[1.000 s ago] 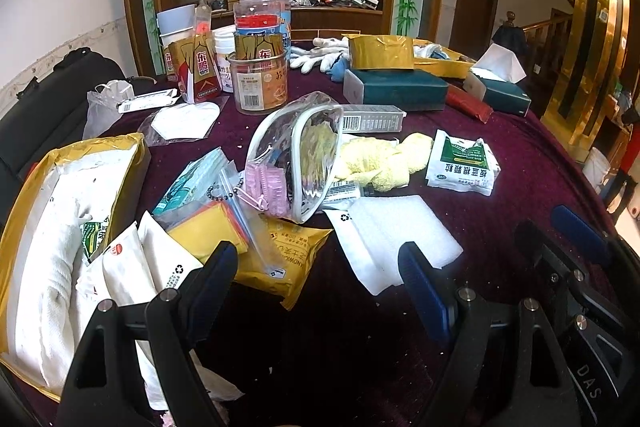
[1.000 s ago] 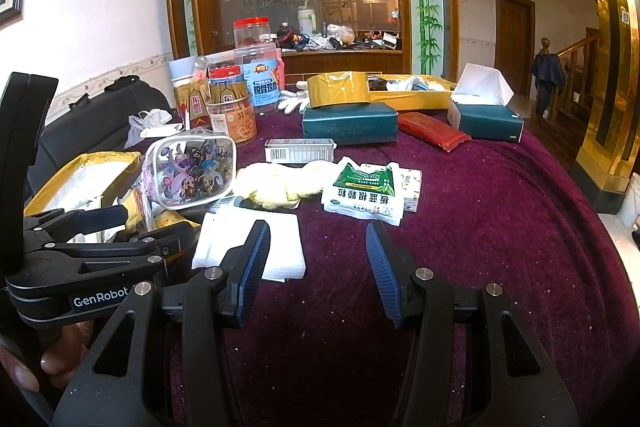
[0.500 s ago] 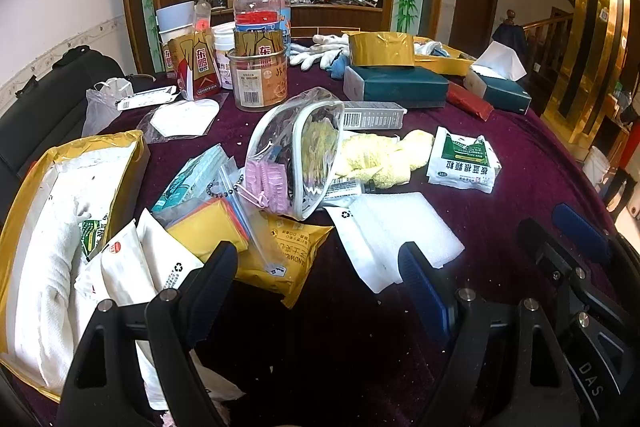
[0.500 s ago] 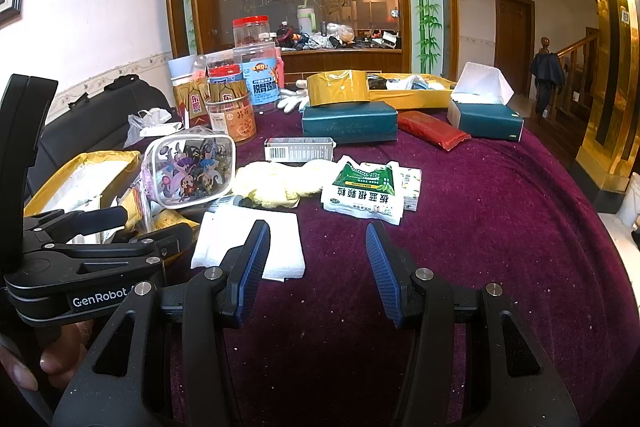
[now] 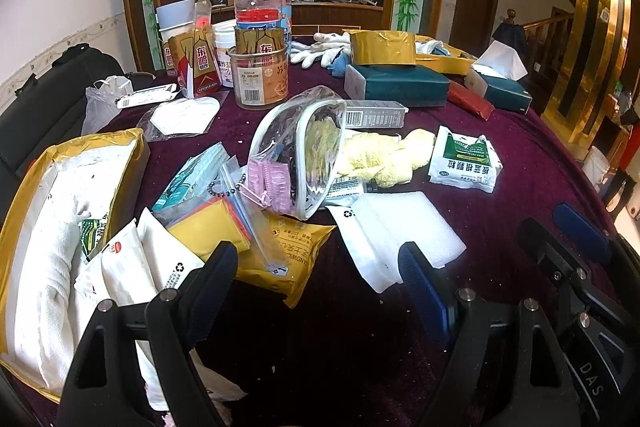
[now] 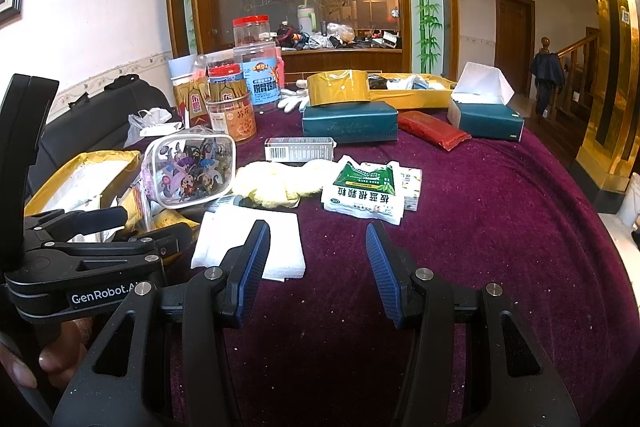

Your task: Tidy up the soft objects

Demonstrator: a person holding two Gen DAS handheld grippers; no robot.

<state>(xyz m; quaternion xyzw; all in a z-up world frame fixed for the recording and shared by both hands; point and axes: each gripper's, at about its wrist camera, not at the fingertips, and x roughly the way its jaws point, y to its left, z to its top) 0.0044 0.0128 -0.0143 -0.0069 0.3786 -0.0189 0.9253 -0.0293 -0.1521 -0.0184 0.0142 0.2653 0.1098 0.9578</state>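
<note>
Soft items lie across a purple tablecloth (image 5: 520,163). A yellow cloth (image 5: 380,157) (image 6: 276,181) lies mid-table beside a green-and-white packet (image 5: 464,163) (image 6: 362,193). A white folded pad (image 5: 396,231) (image 6: 250,239) lies in front of them. A clear zip pouch (image 5: 298,151) (image 6: 190,171) stands upright. A gold box (image 5: 52,227) at the left holds a white towel. My left gripper (image 5: 320,287) is open and empty, just short of a yellow packet (image 5: 288,259). My right gripper (image 6: 318,263) is open and empty, its left finger over the pad's near edge.
Jars and cartons (image 5: 260,67) stand at the back left. Teal tissue boxes (image 6: 350,127) (image 6: 486,119), a red packet (image 6: 434,129), a gold box (image 6: 380,93) and white gloves (image 5: 320,49) lie at the back. The right gripper shows in the left view (image 5: 580,267).
</note>
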